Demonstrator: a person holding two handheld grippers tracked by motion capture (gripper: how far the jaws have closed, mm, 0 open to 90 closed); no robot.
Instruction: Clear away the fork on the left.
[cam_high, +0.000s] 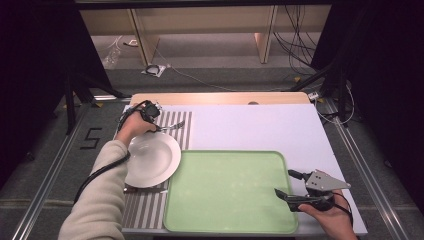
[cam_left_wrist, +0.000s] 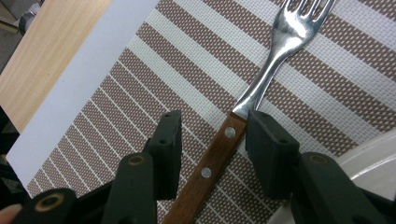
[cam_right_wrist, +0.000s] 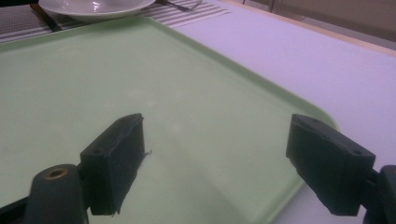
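Note:
A fork (cam_left_wrist: 275, 51) with a wooden handle (cam_left_wrist: 212, 161) lies on the brown-and-white striped placemat (cam_left_wrist: 140, 93), its tines pointing away from my left gripper (cam_left_wrist: 215, 117). The jaws stand open on either side of the handle, which is near the right one; neither pad presses on it. In the high view this left gripper (cam_high: 156, 120) is at the far left of the table, just beyond a white plate (cam_high: 150, 159), with the fork (cam_high: 174, 125) beside it. My right gripper (cam_high: 284, 182) hovers open and empty over the near right corner of the green tray (cam_high: 230, 192).
The green tray (cam_right_wrist: 93, 84) is bare. The white plate (cam_right_wrist: 93, 7) rests on the placemat (cam_high: 145, 210). A dark wooden handle (cam_high: 131, 189) sticks out beside the plate's near edge. The white table surface (cam_high: 260, 125) stretches behind the tray.

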